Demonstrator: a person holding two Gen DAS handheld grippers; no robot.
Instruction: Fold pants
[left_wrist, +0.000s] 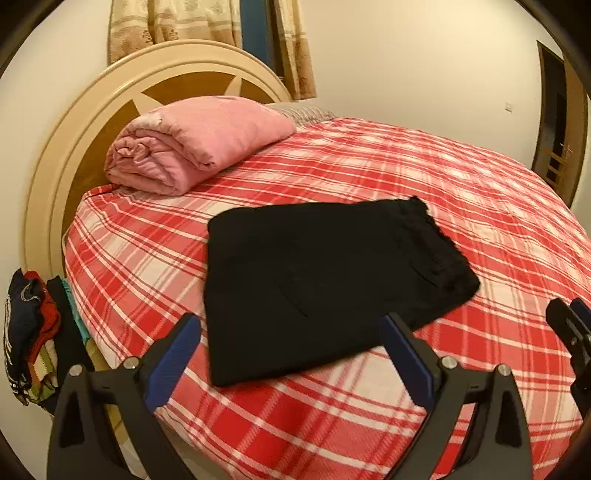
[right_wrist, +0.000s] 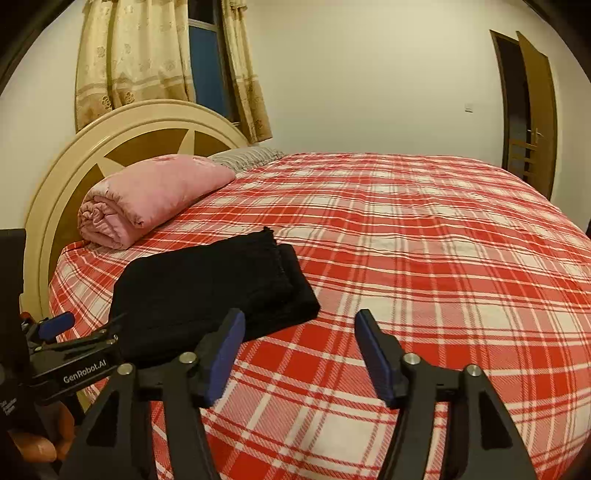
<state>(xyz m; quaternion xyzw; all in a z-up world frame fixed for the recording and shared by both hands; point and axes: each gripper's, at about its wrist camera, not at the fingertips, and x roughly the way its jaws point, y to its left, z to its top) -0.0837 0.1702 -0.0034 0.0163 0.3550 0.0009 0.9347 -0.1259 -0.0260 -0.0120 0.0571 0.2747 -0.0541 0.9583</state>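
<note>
- The left gripper (left_wrist: 291, 328) has two black plastic fingers, each shaped like a tall triangle with a triangular cut-out near its base.
- Each finger carries a flat dark-blue pad (left_wrist: 173, 360) with a finely ribbed face on its inner side.
- Round silver screw heads (left_wrist: 130, 363) sit at the pivots, two to each finger.
- The right gripper (right_wrist: 300, 332) is built the same way: black fingers, ribbed blue pads (right_wrist: 226, 356), silver pivot screws (right_wrist: 410, 358).
- Seen from the right wrist view, the left gripper's black side link bears the white lettering "GenRobot.AI" (right_wrist: 85, 373).
- A fingertip (right_wrist: 35, 448) of the person's hand shows at the lower left edge of that view; no sleeve can be made out.
</note>
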